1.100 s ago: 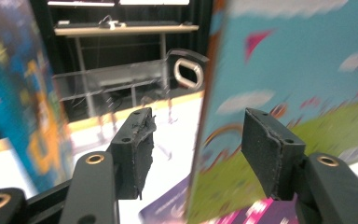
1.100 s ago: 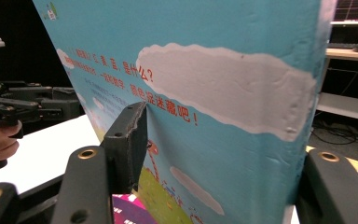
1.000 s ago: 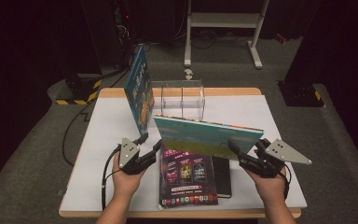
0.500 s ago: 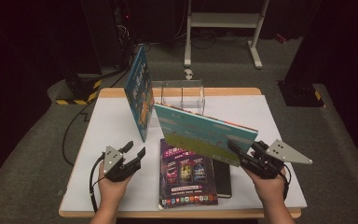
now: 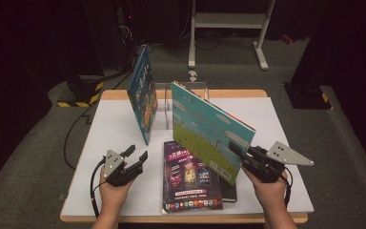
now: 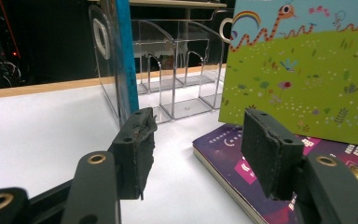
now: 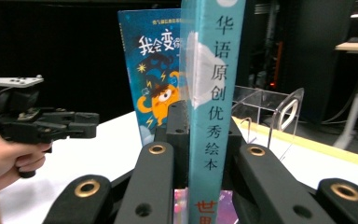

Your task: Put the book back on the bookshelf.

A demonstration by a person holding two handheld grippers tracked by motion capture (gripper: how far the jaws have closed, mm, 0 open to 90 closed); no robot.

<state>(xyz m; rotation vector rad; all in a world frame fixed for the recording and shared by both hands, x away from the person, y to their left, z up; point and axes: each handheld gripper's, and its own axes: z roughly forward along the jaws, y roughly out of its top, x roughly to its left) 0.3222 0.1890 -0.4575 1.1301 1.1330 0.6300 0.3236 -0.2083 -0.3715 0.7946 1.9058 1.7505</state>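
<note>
A picture book (image 5: 209,129) with a teal and green cover is held up on edge above the table, its far end near the clear holder (image 5: 181,95). My right gripper (image 5: 236,149) is shut on its near spine (image 7: 212,93); the jaws have just been closing with the spine between them. My left gripper (image 5: 137,153) hangs open over the white table (image 5: 100,143), left of the purple book (image 5: 190,179), and nothing is between its pads (image 6: 270,154). The left gripper view has the picture book (image 6: 307,79) beyond the right jaw.
A blue book (image 5: 142,98) stands upright against the left side of the clear holder. The purple book lies flat near the front edge on a black book (image 5: 228,191). A metal stand (image 5: 228,28) is on the floor behind the table.
My left gripper has left the picture book's left end and drawn back to the front left. The book has swung up from nearly flat to standing on edge in the right gripper.
</note>
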